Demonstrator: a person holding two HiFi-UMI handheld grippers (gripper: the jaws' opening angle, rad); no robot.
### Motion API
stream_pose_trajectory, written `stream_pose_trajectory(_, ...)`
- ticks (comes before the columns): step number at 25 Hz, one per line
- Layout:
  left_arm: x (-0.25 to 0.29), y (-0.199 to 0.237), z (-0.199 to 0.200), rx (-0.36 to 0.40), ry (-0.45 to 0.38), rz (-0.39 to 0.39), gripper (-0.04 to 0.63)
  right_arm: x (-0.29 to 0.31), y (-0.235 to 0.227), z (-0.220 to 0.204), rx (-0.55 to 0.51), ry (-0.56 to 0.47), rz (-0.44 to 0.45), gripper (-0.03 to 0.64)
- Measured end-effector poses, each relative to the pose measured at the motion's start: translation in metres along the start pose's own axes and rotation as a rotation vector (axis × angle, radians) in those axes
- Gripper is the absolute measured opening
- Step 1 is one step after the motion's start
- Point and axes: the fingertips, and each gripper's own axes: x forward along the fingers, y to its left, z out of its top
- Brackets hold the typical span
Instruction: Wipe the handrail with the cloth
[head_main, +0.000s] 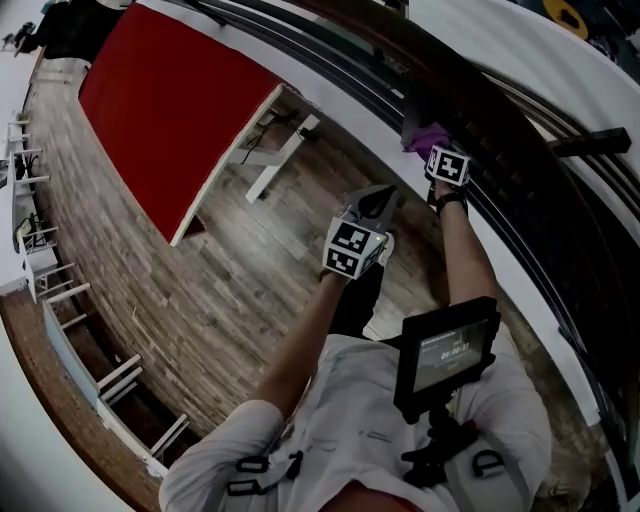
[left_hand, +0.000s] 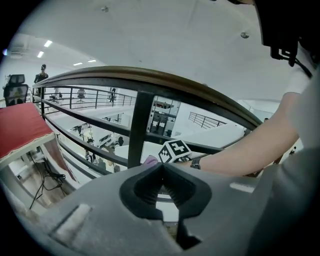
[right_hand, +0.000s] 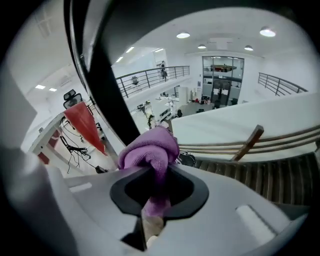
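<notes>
Right fingers (right_hand: 124, 192) clamped on purple cloth (right_hand: 150, 147), wad bunched out front. Head view: cloth at handrail (left_hand: 150, 77), upper centre-right of frame; contact likely, not certain. Left fingers (left_hand: 138, 188) pressed together, nothing between, mid-frame off rail. No wiped trace visible; I judge wipe barely begun, long curve left.

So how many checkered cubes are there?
2: a cube on the left gripper over the floor; a cube on the right gripper, holding the purple cloth at the handrail.
</notes>
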Motion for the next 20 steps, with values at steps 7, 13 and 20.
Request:
stream_pose_trajectory(7,0.031,-0.061,-0.017,0.065,0.055,-0.116,-0.002,-0.036,-0.057,-0.063,0.013,0.038,-0.013,0.048)
stream_pose_trajectory(13,0.059,-0.145,-0.03,0.118,0.114,-0.241,-0.002,-0.065,-0.104,-0.1,0.001,0.022,0.008,0.048)
stream_pose_trajectory(20,0.087,-0.252,-0.073,0.202,0.205,-0.399,-0.002,-0.122,-0.214,-0.15,0.133,-0.048,-0.071,0.048)
